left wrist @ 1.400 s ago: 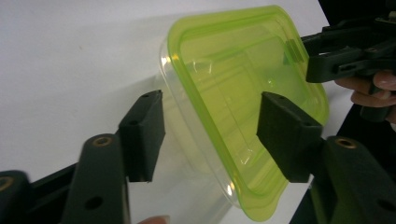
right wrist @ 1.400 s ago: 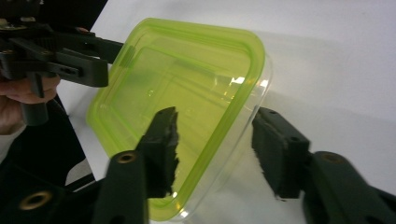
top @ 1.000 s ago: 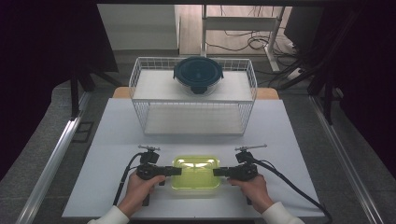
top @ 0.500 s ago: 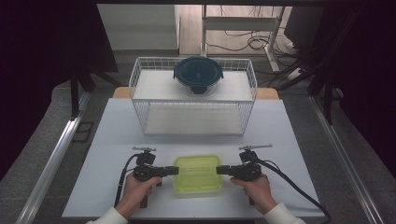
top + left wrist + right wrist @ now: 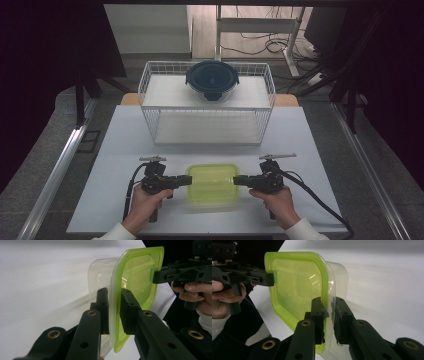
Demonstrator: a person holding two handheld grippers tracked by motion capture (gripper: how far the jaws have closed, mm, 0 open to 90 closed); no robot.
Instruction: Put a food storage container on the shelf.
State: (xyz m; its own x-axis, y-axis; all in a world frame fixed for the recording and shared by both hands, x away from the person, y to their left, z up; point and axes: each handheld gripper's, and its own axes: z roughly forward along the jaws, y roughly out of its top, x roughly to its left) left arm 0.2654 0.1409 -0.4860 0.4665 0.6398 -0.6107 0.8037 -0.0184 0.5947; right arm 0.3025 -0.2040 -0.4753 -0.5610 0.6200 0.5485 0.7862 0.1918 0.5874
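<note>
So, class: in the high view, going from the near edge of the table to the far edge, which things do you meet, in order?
The clear container with a green lid, with the left gripper and right gripper clamped on its short ends → white wire basket → round container with a dark blue lid on the basket's far side.

green lid (image 5: 212, 181), black tools, white table (image 5: 115, 150)

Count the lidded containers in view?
2. The green-lidded container sits on the table's near edge, gripped at opposite ends by the left gripper and right gripper. The dark round container rests on the wire rack.
</note>
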